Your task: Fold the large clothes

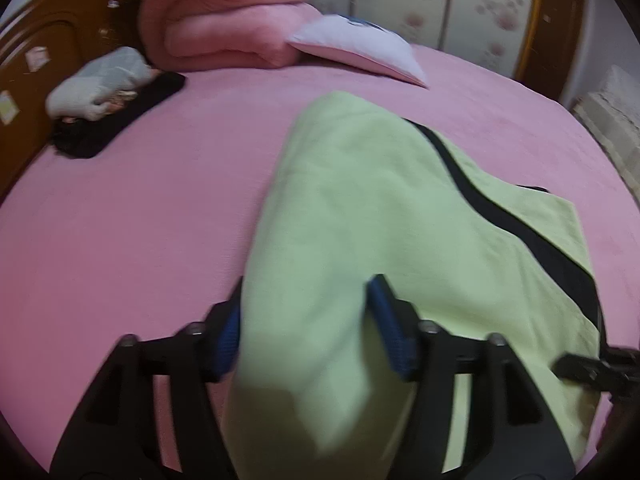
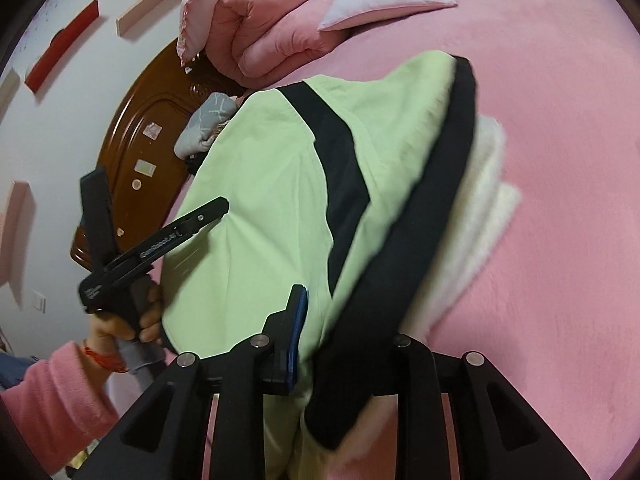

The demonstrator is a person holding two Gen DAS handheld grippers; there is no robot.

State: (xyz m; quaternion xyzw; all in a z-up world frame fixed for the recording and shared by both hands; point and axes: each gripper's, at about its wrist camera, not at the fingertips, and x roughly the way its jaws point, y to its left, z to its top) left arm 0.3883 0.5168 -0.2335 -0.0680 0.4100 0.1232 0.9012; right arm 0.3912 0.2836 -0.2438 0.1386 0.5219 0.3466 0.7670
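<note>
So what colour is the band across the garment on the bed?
Black, on the light green garment; the black band shows best in the right wrist view.

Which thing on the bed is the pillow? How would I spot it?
Look at the far end of the pink bed, by the big rolled pink quilt. The pillow leans against that quilt: flat, pale lilac-white with a blue patch, unlike the green garment.

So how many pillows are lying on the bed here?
1. The pale pillow lies at the far end of the pink bed, leaning against the folded pink quilt. Others may be hidden behind the quilt or the green garment.
</note>
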